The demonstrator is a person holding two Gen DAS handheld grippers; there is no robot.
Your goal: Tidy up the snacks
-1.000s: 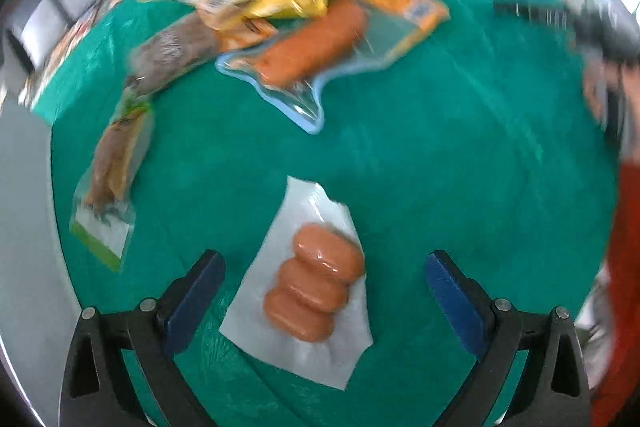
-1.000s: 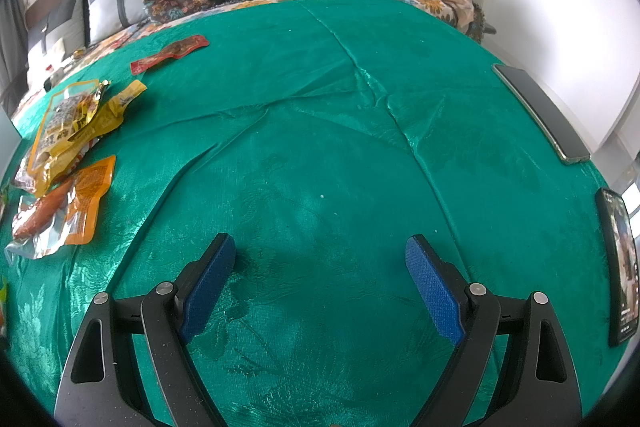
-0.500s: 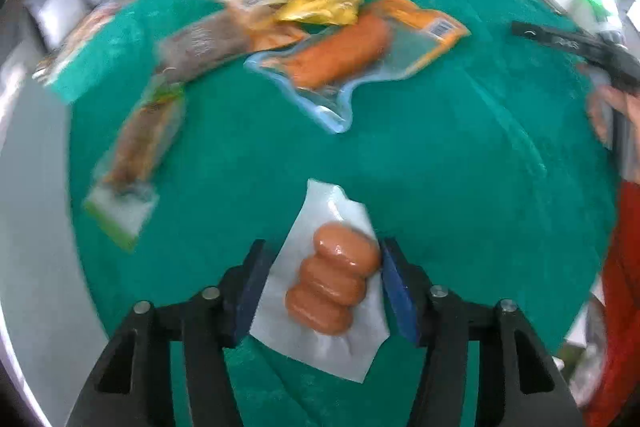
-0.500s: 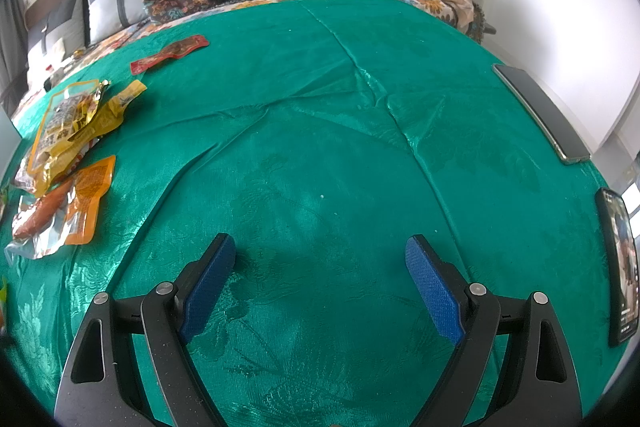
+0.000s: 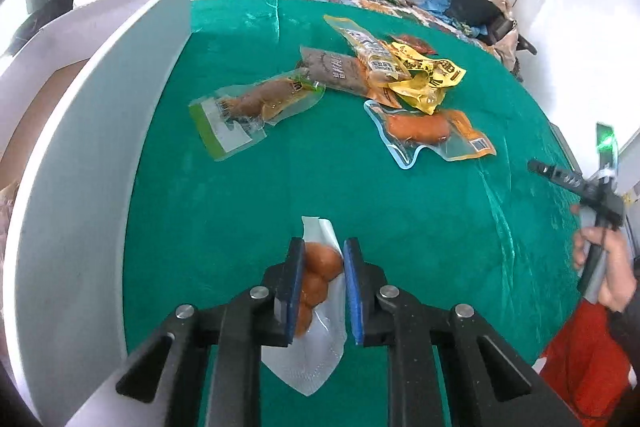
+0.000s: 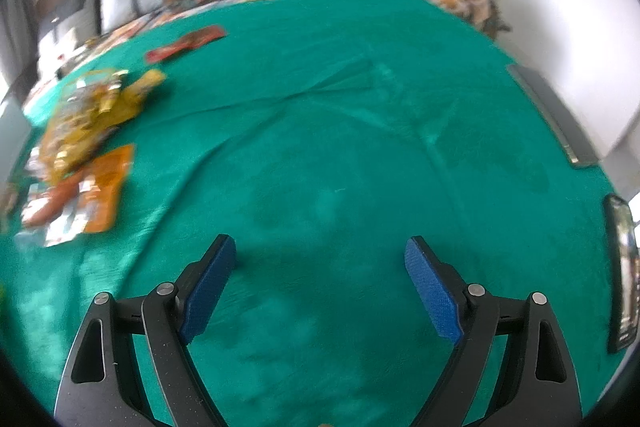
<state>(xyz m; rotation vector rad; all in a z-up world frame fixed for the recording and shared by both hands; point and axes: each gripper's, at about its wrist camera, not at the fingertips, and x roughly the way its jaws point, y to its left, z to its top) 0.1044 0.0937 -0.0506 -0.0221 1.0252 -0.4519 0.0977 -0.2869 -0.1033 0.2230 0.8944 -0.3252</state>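
Note:
My left gripper (image 5: pixel 320 255) is shut on a clear vacuum pack of small orange sausages (image 5: pixel 318 279) and holds it above the green cloth (image 5: pixel 340 179). Ahead lie a green-labelled sausage pack (image 5: pixel 248 107), a brown pack (image 5: pixel 334 69), yellow packs (image 5: pixel 416 71) and an orange sausage pack (image 5: pixel 428 131). My right gripper (image 6: pixel 320 259) is open and empty over bare green cloth (image 6: pixel 360 147); it also shows at the right edge of the left wrist view (image 5: pixel 576 183). The snack pile (image 6: pixel 84 131) lies to its left.
A white box wall (image 5: pixel 80 163) stands along the left of the cloth. A red pack (image 6: pixel 184 43) lies far back. A dark bar (image 6: pixel 548 115) and a phone (image 6: pixel 620 267) lie at the right edge. Cushions and bags line the back.
My left gripper closed on the small sausage pack and lifted it, and its view tilted up toward the room. My right gripper has begun to move; its view is blurred.

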